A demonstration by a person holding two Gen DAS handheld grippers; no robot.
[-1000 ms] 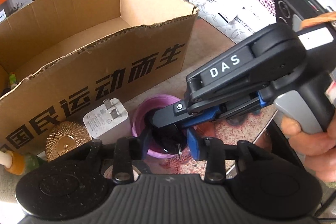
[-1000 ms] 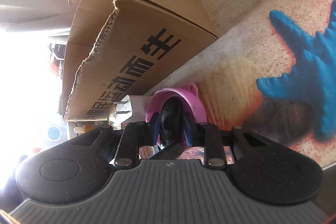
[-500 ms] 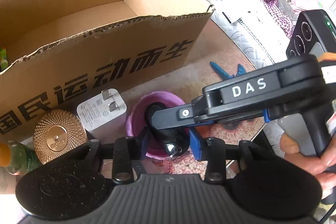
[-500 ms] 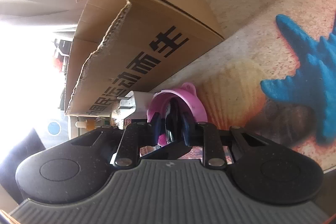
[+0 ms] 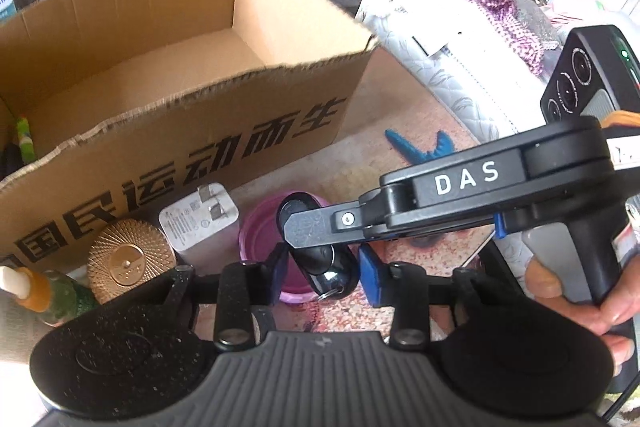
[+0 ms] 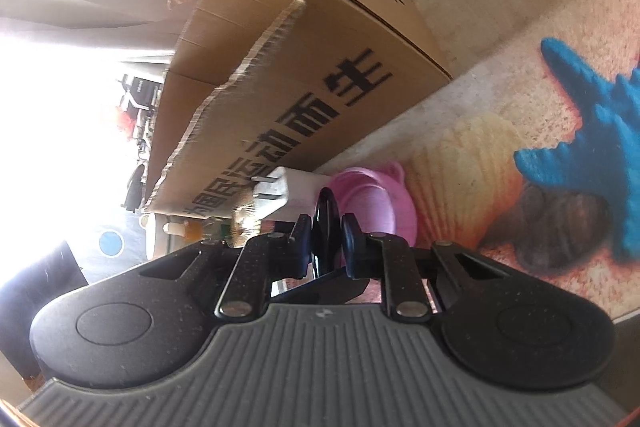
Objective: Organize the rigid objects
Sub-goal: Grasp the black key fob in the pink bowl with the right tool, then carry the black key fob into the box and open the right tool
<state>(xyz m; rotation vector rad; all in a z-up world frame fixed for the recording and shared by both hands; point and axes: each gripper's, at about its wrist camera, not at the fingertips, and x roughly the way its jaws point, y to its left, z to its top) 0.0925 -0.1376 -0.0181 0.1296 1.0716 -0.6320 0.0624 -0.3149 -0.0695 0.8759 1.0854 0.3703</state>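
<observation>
Cardboard box (image 5: pixel 168 131): open-topped, standing behind the small things on the mat; its near wall carries large black lettering, and something green shows in its left corner.
Mat (image 6: pixel 500 39): sandy print with a blue starfish and a shell; a bed with quilted cover and checked cloth lies beyond it.
Pink bowl (image 5: pixel 260 227): on the mat just before the box wall, beside a white charger (image 5: pixel 200 223), a gold disc (image 5: pixel 128 259) and a small bottle (image 5: pixel 44 291).
Car key (image 5: pixel 320 255): a black fob with a metal ring at its near end, lifted over the bowl, its long axis running away from the left camera and tilted.
Right gripper (image 6: pixel 328 239): pinching the fob by its flat faces, fingers nearly together; it reaches in from the right, a hand (image 5: pixel 580 291) on its handle.
Left gripper (image 5: pixel 320 271): part-spread, blue pads either side of the fob's lower end with gaps showing, apparently not pressing.
Key relation: the box opening lies up and behind the fob; the right gripper, already holding it, is probably the one to carry it over the wall.
</observation>
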